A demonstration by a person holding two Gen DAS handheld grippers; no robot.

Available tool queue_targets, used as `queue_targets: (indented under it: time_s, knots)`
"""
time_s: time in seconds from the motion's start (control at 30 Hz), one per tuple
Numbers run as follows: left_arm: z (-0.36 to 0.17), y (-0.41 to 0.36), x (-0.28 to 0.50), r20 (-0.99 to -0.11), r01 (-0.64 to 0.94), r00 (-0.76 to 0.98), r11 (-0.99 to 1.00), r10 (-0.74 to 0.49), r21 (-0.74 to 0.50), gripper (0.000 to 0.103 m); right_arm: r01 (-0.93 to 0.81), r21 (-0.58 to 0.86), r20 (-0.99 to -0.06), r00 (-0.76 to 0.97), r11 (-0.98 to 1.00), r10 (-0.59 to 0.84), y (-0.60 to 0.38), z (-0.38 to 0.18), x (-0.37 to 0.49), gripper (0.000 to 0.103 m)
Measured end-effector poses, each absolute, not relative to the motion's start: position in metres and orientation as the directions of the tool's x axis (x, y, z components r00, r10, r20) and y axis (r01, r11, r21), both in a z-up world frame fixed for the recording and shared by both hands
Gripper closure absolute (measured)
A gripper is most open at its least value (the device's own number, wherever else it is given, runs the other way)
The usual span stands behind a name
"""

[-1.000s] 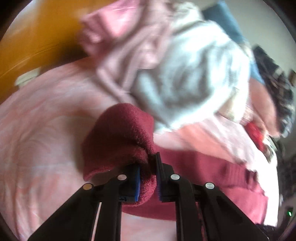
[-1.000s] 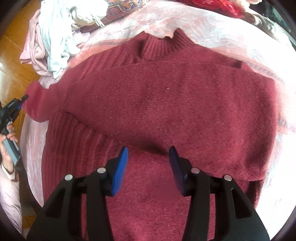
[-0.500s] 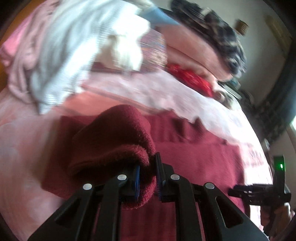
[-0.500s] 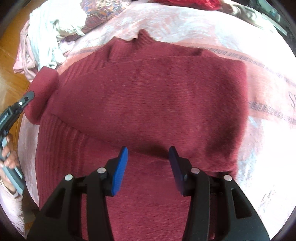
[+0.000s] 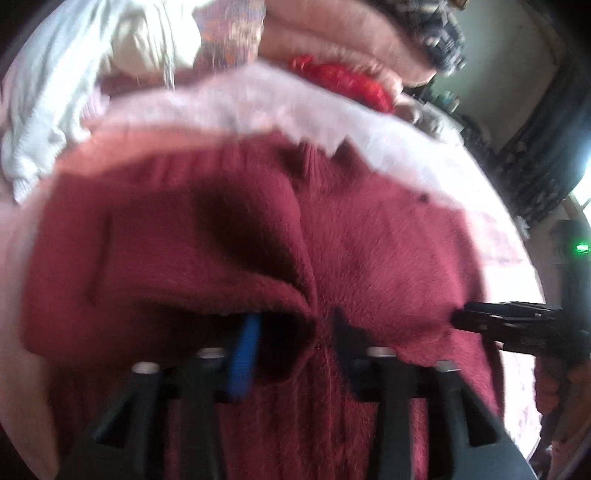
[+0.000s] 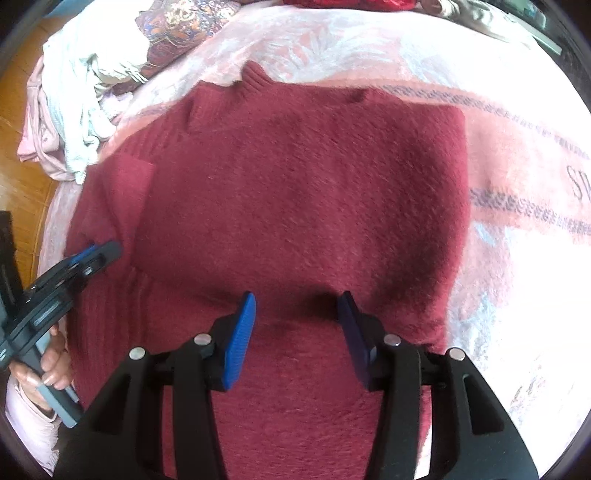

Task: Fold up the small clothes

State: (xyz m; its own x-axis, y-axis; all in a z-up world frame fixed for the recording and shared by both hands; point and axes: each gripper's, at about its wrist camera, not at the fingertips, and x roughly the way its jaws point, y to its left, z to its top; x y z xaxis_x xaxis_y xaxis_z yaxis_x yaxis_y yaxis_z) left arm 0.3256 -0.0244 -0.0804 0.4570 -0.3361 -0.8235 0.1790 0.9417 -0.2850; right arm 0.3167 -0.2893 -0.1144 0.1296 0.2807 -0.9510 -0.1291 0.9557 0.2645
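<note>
A dark red knitted sweater [image 6: 303, 177] lies spread on a pink bedspread [image 6: 517, 192], collar at the far side, one sleeve folded across its chest. My right gripper [image 6: 297, 328] is open and empty, low over the sweater's lower body. My left gripper [image 5: 291, 332] has its jaws open with the second sleeve's cuff [image 5: 177, 251] lying loosely over and between them, at the sweater's left side. It also shows in the right wrist view [image 6: 92, 254]. The right gripper shows at the edge of the left wrist view [image 5: 480, 321].
A heap of white and pale pink clothes [image 6: 85, 103] lies at the far left of the bed, next to a patterned cloth [image 6: 181, 26]. Red fabric [image 5: 343, 81] and folded pink blankets [image 5: 340, 40] lie beyond the collar. Wooden floor [image 6: 22, 192] is left of the bed.
My left gripper carried the sleeve cuff inward over the sweater's left side and its jaws have opened. The right gripper stayed open, hovering over the lower body.
</note>
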Motion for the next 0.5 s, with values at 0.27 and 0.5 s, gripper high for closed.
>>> queue_targets:
  time_s: [0.27, 0.5]
  knots:
    - [-0.039, 0.069, 0.33, -0.786, 0.014, 0.591, 0.976, -0.182, -0.216, 0.035, -0.204, 0.366, -0.905, 0.147, 0.908, 0.398, -0.2, -0.086, 0.335, 0.051]
    - [-0.079, 0.12, 0.339, -0.857, -0.145, 0.516, 0.985, -0.007, -0.096, 0.037, -0.253, 0.315, -0.92, 0.153, 0.915, 0.36, -0.122, -0.094, 0.354, 0.046]
